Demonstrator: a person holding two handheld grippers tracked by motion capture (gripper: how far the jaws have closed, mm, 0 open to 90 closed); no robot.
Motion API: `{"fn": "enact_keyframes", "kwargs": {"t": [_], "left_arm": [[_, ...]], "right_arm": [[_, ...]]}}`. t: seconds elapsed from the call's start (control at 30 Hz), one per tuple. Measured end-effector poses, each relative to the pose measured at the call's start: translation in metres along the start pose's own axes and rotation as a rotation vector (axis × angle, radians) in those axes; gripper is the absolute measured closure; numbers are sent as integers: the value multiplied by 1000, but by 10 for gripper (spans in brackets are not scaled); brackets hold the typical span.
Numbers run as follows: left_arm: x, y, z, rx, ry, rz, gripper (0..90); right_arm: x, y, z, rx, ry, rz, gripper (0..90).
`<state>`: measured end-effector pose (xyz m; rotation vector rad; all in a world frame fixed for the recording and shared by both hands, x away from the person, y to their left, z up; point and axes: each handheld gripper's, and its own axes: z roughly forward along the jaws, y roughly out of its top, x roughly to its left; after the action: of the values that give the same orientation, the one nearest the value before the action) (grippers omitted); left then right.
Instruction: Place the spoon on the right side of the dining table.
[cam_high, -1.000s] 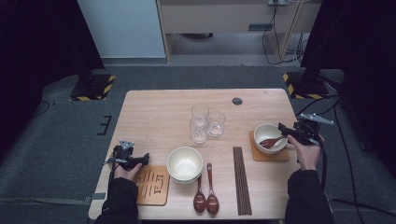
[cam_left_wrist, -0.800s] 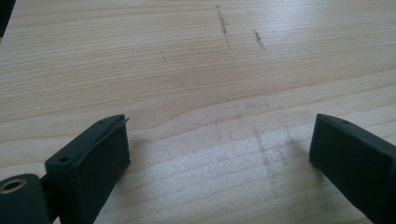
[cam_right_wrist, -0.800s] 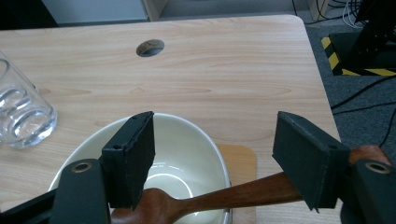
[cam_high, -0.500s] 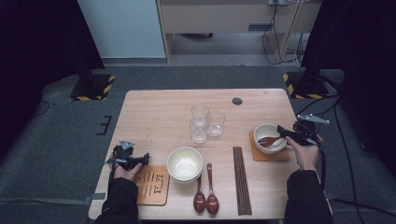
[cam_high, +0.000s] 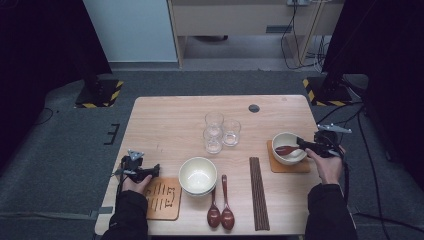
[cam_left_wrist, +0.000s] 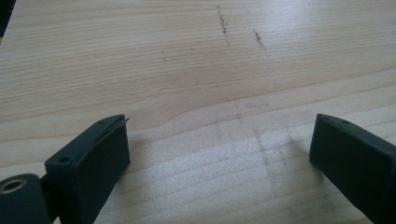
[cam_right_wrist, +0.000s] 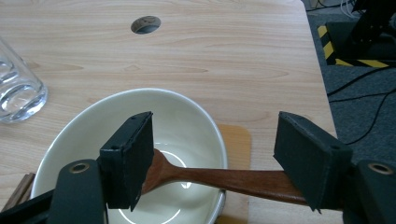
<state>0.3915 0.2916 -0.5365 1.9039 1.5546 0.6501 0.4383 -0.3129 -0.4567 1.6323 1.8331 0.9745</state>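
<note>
on right coaster (cam_high: 289, 167), cream bowl (cam_high: 286, 142), wooden spoon (cam_high: 287, 149) inside

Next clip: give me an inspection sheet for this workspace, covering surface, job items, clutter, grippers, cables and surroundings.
Surface: light wooden table, faint scuffs.
Job's things: dark wooden spoon lying in the cream ceramic bowl, on an orange coaster.
Clutter: stacked cream bowls, three clear glasses, two dark spoons, dark chopsticks, patterned wooden coaster.
Grippers: right gripper open astride the spoon; left gripper open above bare wood.
Cables: black leads on the floor at right.
Surroundings: grey carpet, striped stand bases.
</note>
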Motion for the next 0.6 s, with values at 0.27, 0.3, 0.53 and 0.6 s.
{"fn": "enact_keyframes", "kwargs": {"t": [0.27, 0.3, 0.53, 0.6], "left_arm": [[0, 0, 0, 0, 0, 0, 38], [0, 0, 0, 0, 0, 0, 38], [0, 0, 0, 0, 1, 0, 38], [0, 0, 0, 0, 1, 0, 38]], "right_arm": [[-3, -8, -5, 5, 18, 6, 289], [-3, -9, -6, 7, 19, 7, 288], [-2, -12, -12, 12, 28, -10, 286], [-2, -13, -14, 18, 33, -10, 286]]}}
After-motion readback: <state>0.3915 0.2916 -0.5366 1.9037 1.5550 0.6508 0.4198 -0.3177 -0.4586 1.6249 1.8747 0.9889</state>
